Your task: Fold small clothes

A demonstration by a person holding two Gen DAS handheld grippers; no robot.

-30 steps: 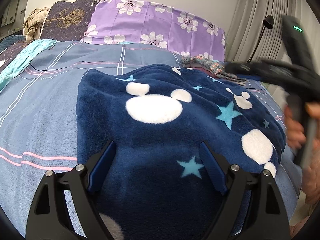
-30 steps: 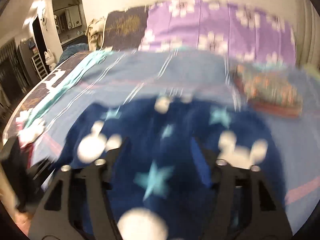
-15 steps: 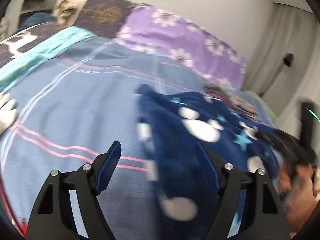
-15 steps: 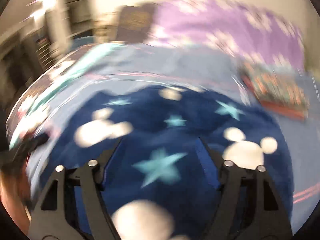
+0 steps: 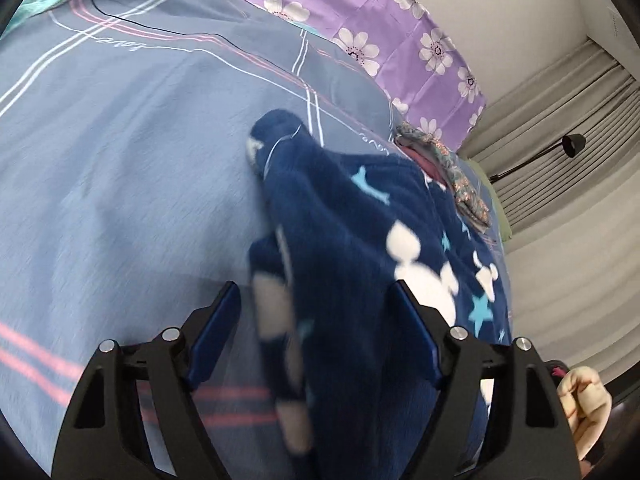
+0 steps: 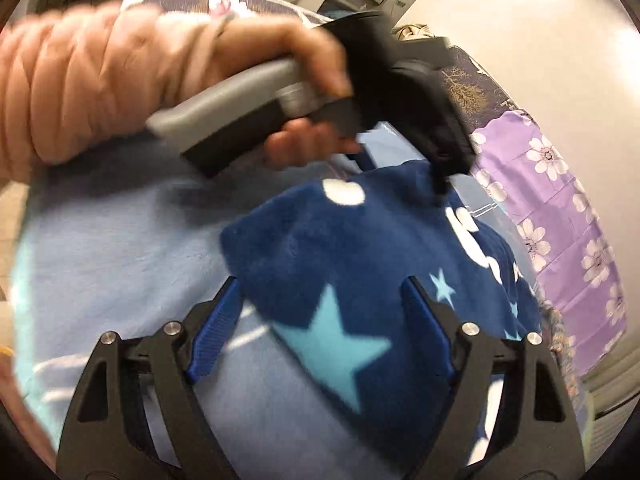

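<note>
L tongs (image 5: 314, 320) closing, R tongs (image 6: 320, 312) opening, both straddle fleece (image 5: 360, 240), no grip yet. You risk pinching the bedsheet (image 5: 120, 160) too.

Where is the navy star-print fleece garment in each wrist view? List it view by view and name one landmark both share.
Left wrist: the navy fleece garment runs from centre to lower right, its edge between the left gripper pads.
Right wrist: the garment fills centre and lower right, under the right gripper.
Shared landmark: the purple flowered pillow, beyond the garment.
</note>
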